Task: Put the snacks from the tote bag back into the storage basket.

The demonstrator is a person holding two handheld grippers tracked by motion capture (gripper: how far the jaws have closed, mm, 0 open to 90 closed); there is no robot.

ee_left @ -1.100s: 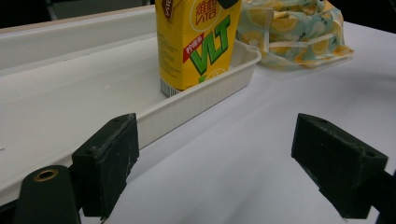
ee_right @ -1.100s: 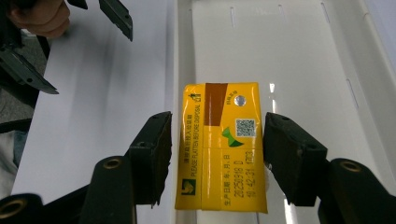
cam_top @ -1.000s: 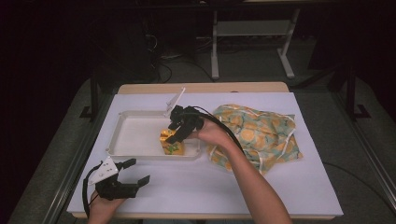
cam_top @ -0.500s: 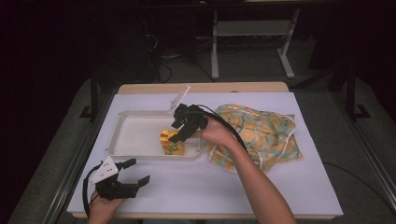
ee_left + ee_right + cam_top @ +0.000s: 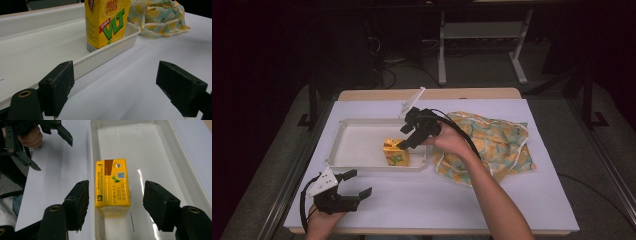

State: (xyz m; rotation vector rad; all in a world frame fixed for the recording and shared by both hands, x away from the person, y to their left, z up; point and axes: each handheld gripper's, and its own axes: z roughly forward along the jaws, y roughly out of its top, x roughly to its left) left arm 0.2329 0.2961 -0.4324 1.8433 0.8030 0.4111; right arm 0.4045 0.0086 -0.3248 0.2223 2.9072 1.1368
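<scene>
The yellow drink carton (image 5: 112, 187) is standing in the white tray (image 5: 165, 135), centre of my right claw's view. It could be tipping if a pad is brushing it while lifting. My right claw (image 5: 117, 203) has just been opening, straddling the carton, gripping nothing; my left claw (image 5: 353, 184) is sitting spread, lower left.

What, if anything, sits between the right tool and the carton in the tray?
Nothing visible. The right tool hangs just above the carton, which stands in the tray; its jaws, just opened, straddle the carton with clear gaps on both sides.
</scene>
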